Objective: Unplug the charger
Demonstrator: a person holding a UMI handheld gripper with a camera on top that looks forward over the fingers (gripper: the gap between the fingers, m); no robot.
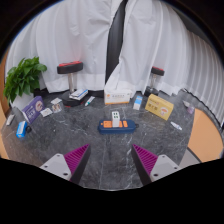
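A blue and orange power strip (113, 125) lies flat on the dark marbled table (110, 150), well beyond my fingers. A white charger (116, 118) stands plugged into its top. My gripper (112, 160) is open, its two magenta pads (76, 157) spread wide apart with only bare tabletop between them. The strip sits roughly on the line between the fingers, some way ahead, and nothing is held.
Small boxes and packets ring the table's far side: a purple box (35, 108) at left, white boxes (78, 95), a yellow box (158, 106) at right. A green plant (22, 76) stands far left. White curtains hang behind.
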